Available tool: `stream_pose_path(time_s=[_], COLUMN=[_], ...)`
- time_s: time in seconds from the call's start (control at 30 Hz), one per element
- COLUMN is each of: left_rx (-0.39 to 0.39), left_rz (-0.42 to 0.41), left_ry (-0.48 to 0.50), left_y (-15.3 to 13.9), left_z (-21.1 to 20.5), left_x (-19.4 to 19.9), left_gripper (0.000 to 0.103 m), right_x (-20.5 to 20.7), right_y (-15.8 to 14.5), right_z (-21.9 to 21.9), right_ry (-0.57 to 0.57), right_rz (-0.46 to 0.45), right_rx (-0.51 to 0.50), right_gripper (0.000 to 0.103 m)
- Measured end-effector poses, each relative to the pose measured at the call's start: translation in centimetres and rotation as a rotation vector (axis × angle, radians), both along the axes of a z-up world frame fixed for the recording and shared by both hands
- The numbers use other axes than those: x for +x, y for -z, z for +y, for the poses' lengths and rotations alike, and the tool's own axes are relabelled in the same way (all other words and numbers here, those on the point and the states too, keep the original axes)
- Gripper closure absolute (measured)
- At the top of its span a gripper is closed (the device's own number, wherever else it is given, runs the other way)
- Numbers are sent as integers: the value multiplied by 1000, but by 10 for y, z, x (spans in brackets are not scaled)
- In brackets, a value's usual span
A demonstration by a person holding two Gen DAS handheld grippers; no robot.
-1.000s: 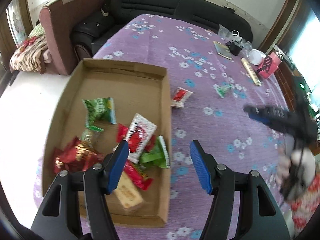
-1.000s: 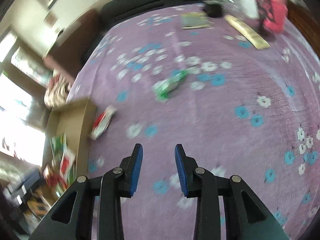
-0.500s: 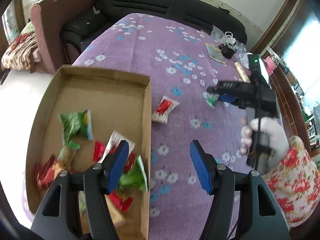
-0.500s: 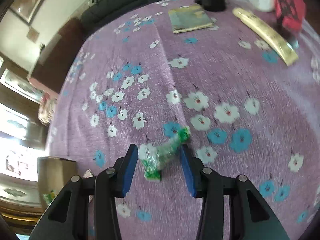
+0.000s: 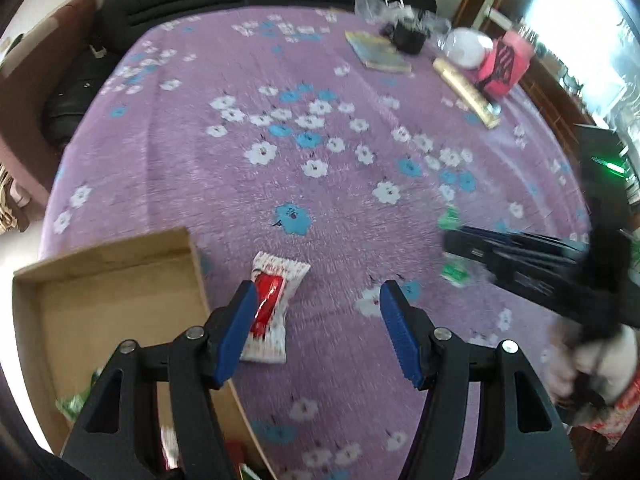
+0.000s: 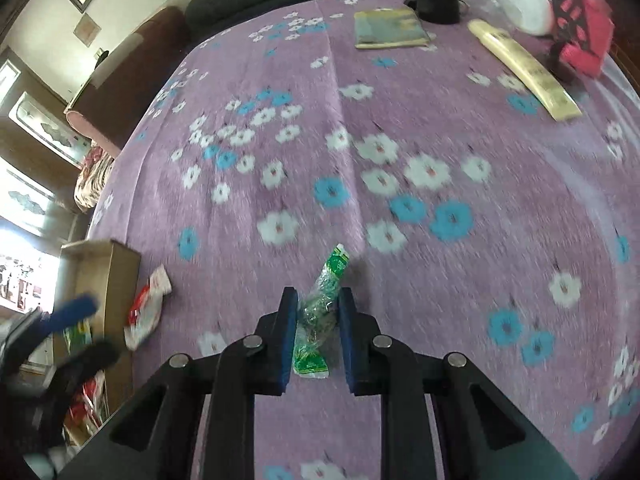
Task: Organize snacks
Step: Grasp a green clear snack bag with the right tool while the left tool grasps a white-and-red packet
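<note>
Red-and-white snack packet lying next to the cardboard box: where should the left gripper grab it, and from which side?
Grip the red-and-white snack packet across its narrow width at the middle, coming down from above. It lies flat on the purple floral tablecloth, long axis pointing away from the open left gripper, whose near finger already overlaps its left edge. The brown cardboard box wall sits close on the left, so shift right first.

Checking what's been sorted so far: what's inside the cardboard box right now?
The cardboard box shows mostly bare floor at its far end. Nearer in, bits of green and red wrappers peek out, but the left gripper covers the rest, so no count is possible.
</note>
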State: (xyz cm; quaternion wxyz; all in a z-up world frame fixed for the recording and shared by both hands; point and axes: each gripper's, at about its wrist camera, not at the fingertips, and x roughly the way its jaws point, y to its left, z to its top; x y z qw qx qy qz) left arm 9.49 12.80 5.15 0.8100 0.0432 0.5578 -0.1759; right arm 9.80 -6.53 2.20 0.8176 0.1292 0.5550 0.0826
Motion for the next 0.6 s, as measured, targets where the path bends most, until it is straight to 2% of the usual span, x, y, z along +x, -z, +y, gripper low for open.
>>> stream_pose_path(time_s=[0.17,0.23,0.27,0.3,0.47,0.6], left_rx=[95,93,97,68,0,31], left_rz=[35,65,63,97,113,66], left_ry=[-3,4,8,14,37,61], left_y=[25,32,31,33,30,28], left_z=[-3,-4,-5,-6,-14,-27], left_x=[16,16,14,11,-12,-27], left_gripper=[39,44,56,72,72,70], right_x=[-19,-25,-25,-28,-40,-46], right_y=[-8,-10,-10,-10,-5,-3], right_z=[-14,-16,-15,-16,-20,-18], right_ry=[4,4,1,-2,-1,-9], right_rz=[-17,-22,-27,-32,-20,-12], right_rx=[18,21,15,10,11,12], right_gripper=[84,85,85,84,85,85])
